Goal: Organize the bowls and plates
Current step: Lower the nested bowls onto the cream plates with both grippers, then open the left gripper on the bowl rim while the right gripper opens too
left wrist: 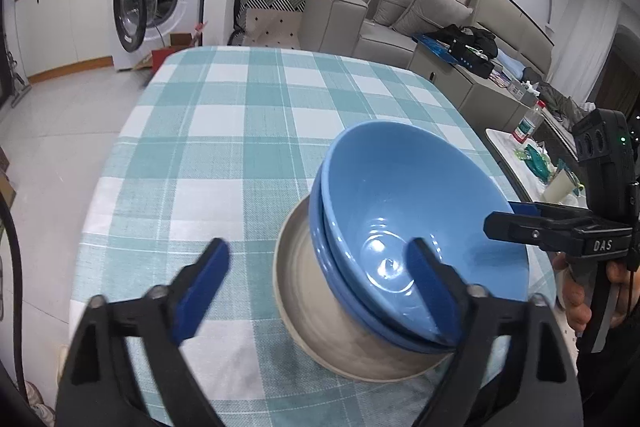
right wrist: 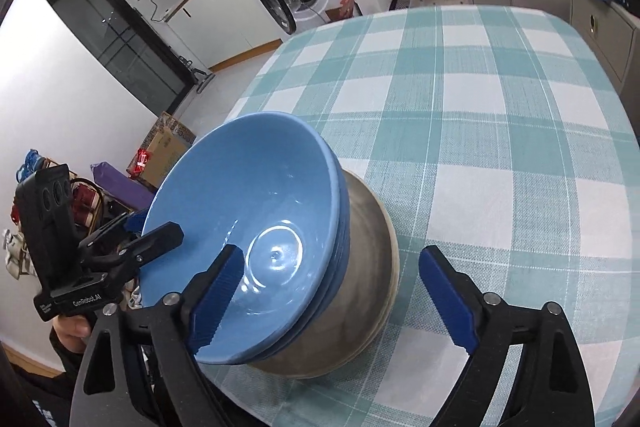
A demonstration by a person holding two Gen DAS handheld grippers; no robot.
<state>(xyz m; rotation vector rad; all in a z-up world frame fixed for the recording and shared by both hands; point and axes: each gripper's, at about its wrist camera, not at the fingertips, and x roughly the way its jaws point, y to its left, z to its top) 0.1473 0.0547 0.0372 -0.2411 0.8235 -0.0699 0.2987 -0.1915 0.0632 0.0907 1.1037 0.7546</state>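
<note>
On the checked table (left wrist: 224, 147), at its near edge, blue bowls (left wrist: 404, 203) are sitting nested on a grey plate (left wrist: 296, 291), stacked to save room. Left gripper (left wrist: 320, 287) at nine o'clock and right gripper (right wrist: 328, 299) at three are gaping, released, gripping nothing.

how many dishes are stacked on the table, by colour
blue bowls: 2, nested one in the other
grey dish: 1, underneath them, on the checked tablecloth
total: 3
</note>
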